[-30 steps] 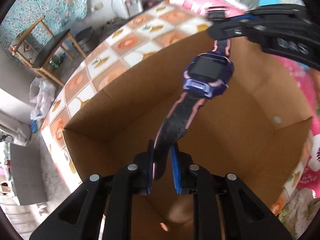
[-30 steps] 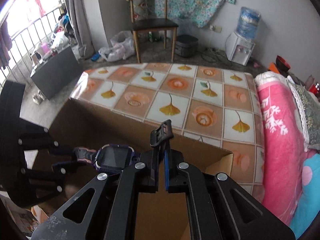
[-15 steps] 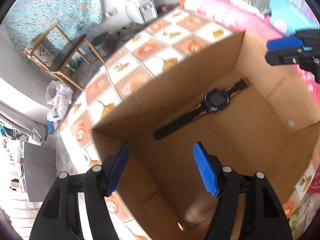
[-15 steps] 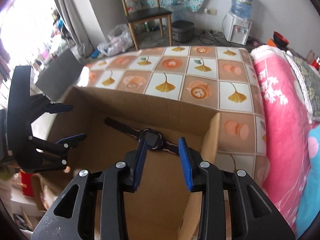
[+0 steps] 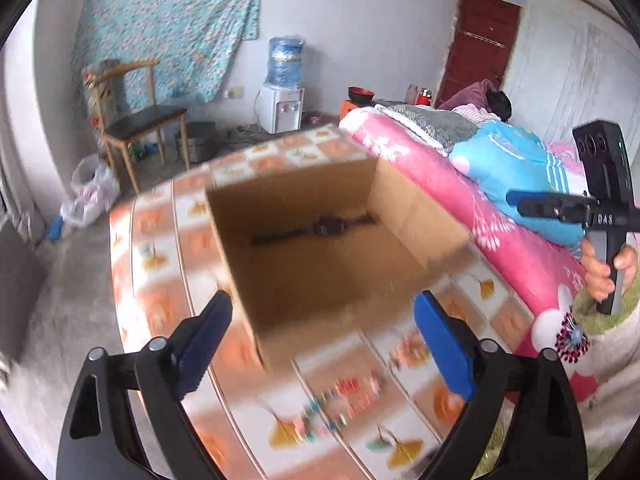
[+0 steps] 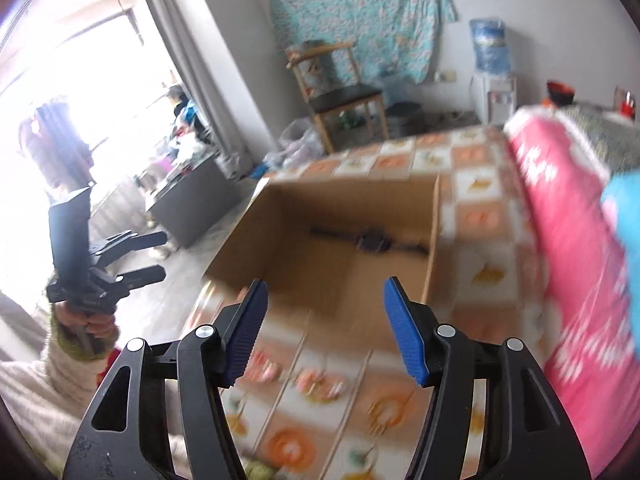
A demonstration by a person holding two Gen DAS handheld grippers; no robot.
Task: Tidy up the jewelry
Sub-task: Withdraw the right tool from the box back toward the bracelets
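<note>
The left gripper (image 5: 322, 340) hangs over the near edge of the table (image 5: 160, 312), its blue pads spread wide with nothing between them; the jaws have just been opening, and they touch nothing. In the right wrist view the same tool shows at the far left (image 6: 154, 256), gripped from below by a hand (image 6: 86, 326) in a pale fuzzy sleeve (image 6: 36, 384).

Ahead of both tools sits the open cardboard box (image 5: 240, 240) on the leaf-patterned tablecloth (image 5: 400, 432). The watch (image 5: 326, 226) lies flat on the box floor toward the far wall, strap stretched out to either side; it is blurred, so its face cannot be read. From the right it shows near the box's right wall (image 6: 374, 242). Between the left gripper and the box's near wall, some small colourful bits (image 5: 340, 396) lie on the cloth, too smeared to tell what they are.

The right gripper (image 6: 324, 332) also stands apart, less widely than the left, empty and clear of the box's near rim; its jaws have just been opening too. In the left wrist view it appears at the right edge (image 5: 528, 204), held by a hand (image 5: 604, 272).

Along the table's right edge lies a pink blanket (image 5: 480, 232) with a blue pillow (image 5: 512, 168) on it. Past the far edge stand a wooden chair (image 5: 136, 120) and a water dispenser (image 5: 282, 92) by the wall.
</note>
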